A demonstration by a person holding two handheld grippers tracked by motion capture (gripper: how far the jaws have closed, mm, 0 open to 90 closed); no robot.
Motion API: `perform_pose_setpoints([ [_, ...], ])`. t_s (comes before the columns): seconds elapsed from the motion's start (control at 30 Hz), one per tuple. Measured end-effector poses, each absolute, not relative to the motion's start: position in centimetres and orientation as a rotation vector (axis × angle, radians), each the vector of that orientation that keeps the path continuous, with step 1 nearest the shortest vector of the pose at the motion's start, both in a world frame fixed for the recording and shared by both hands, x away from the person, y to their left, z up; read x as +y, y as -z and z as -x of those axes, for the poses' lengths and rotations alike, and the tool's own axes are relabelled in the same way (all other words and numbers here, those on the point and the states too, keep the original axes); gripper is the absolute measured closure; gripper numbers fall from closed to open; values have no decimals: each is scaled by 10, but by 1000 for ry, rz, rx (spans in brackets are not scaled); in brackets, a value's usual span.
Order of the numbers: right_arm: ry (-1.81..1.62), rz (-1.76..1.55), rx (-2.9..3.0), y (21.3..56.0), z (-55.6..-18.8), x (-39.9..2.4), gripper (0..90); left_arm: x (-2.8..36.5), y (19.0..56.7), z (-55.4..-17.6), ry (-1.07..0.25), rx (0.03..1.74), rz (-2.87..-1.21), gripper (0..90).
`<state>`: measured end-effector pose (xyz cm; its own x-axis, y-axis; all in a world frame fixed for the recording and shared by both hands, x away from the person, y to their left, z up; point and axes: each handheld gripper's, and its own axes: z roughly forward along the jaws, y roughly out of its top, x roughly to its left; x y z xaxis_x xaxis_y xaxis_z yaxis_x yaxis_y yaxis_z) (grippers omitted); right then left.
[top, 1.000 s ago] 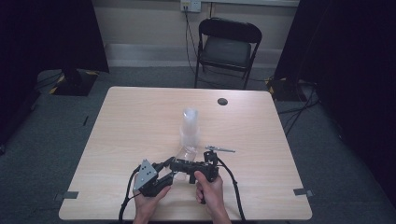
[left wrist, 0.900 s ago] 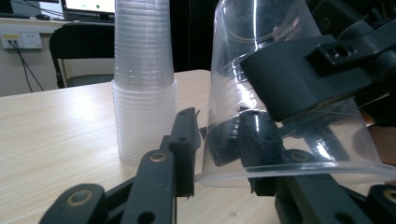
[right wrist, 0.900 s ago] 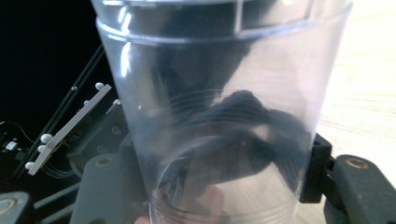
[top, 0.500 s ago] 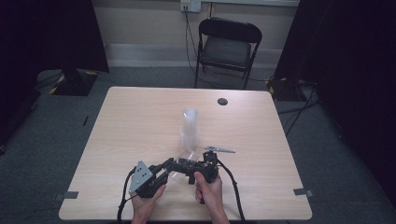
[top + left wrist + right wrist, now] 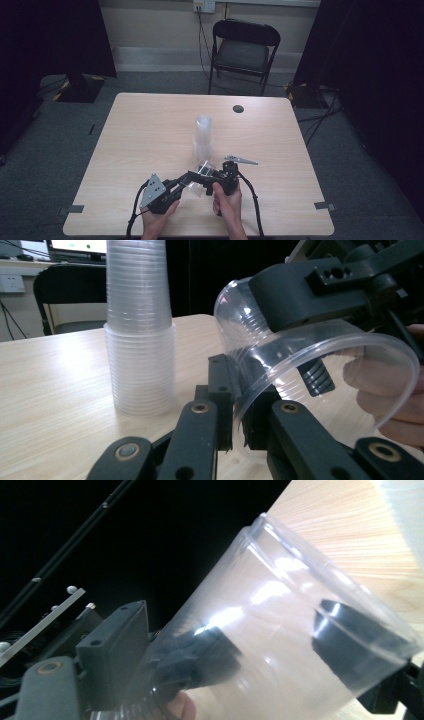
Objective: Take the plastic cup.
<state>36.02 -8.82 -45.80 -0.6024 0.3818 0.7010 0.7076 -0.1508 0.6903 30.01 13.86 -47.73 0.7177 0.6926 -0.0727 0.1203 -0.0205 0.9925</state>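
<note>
A single clear plastic cup (image 5: 199, 176) is held tilted, just above the wooden table (image 5: 135, 135), near its front edge, between both grippers. In the left gripper view the left gripper (image 5: 237, 426) is shut on the rim of the cup (image 5: 300, 352). The right gripper (image 5: 311, 335) pinches the wall from above, one jaw inside the cup and one outside. In the right gripper view the cup (image 5: 280, 625) lies close across the lens, with dark jaws seen through it. A tall stack of clear cups (image 5: 202, 137) stands upright mid-table, just beyond the held cup.
A small dark round disc (image 5: 238, 108) lies near the table's far edge. A black folding chair (image 5: 242, 50) stands behind the table. Cables trail from both grippers toward the front edge. Tape marks (image 5: 322, 205) sit at the front corners.
The left gripper has shifted slightly toward the table's front edge. Both grippers stay on the cup, and the stack has not moved.
</note>
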Motion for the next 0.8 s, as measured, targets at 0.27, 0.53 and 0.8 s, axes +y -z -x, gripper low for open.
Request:
perform_pose_setpoints([
  [0.27,1857,1248,-1866,455,-358,-92,130,137,479,-299,-488,666,-1557,863],
  [0.53,1861,1247,-1872,452,-360,-90,127,139,479,-297,-491,657,-1556,870],
  [0.8,1924,1282,-1863,445,-360,-102,139,154,480,-300,-455,693,-1531,871],
])
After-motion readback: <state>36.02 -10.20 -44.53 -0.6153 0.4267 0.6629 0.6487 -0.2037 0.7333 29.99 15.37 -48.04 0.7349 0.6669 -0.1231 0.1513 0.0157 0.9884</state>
